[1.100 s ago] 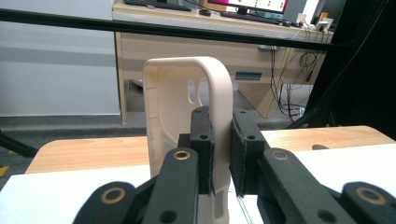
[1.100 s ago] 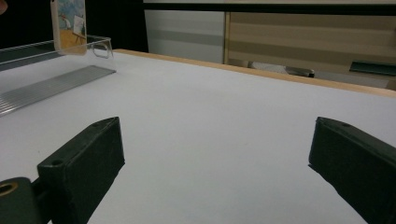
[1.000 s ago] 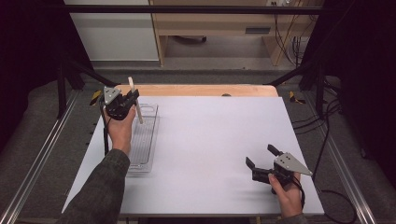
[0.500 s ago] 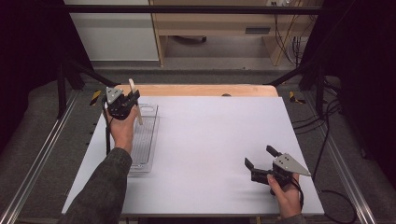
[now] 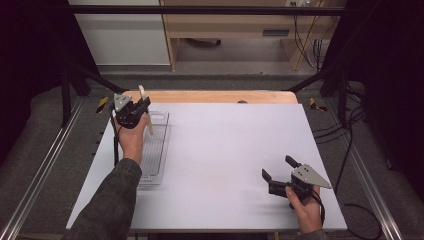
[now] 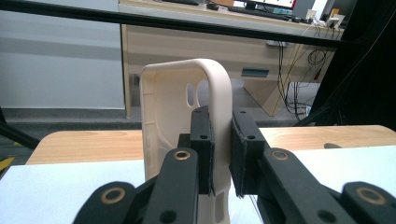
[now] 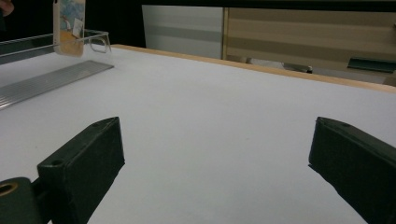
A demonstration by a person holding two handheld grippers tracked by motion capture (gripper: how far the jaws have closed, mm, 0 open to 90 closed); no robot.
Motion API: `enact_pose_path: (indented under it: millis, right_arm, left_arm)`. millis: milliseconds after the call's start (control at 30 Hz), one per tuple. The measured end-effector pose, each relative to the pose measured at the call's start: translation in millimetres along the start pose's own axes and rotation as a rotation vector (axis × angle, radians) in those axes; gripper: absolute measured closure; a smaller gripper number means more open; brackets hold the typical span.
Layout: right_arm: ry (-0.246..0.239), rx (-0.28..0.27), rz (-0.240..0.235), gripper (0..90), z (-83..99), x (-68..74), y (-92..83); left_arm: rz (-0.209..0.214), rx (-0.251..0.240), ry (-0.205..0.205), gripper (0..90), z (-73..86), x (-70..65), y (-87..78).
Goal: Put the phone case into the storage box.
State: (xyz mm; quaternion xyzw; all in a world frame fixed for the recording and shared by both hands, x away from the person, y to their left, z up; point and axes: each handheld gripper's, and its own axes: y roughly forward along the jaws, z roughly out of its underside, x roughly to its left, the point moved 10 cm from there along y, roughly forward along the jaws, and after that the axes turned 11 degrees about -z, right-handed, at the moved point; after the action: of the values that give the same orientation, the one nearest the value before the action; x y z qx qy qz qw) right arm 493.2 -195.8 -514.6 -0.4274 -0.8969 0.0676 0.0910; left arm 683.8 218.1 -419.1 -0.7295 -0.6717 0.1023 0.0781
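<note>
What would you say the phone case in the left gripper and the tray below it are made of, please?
The phone case looks like cream plastic, matte and smooth, with moulded rims and cut-outs; whether soft or rigid I cannot tell. The tray seems clear hard plastic, perhaps acrylic: see-through walls, ribbed floor, glossy edges.

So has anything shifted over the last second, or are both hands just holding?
Nothing visibly changed: the left gripper keeps its fingers clamped on the cream phone case above the clear tray, and the right gripper stays open, low over the white table.
</note>
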Motion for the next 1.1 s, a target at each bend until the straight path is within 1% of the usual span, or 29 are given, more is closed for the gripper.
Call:
enact_pose_path:
  millis: [233,400,500,633,767,1100]
  right_arm:
    - [-0.004,0.004,-0.001,3.2,0.4,0.6,0.1]
    - [-0.008,0.014,-0.002,3.2,2.7,0.9,1.2]
    - [-0.007,0.012,-0.002,3.2,2.5,0.8,1.2]
    - [-0.008,0.010,-0.003,3.2,2.3,0.8,1.1]
    - [-0.004,0.008,-0.006,3.2,1.7,1.5,1.0]
    - [-0.004,0.006,-0.005,3.2,0.9,1.7,0.9]
  left_arm:
    - [-0.003,0.010,-0.007,80.2,2.4,0.9,2.2]
    - [-0.006,0.016,-0.004,80.2,4.7,0.2,4.3]
    - [-0.006,0.016,-0.010,80.2,5.0,-0.7,5.3]
    - [-0.004,0.023,-0.004,80.2,6.8,-2.5,6.3]
    - [-0.006,0.024,-0.016,80.2,7.0,-2.3,7.4]
    - [-0.009,0.030,-0.008,80.2,8.8,-4.9,10.0]
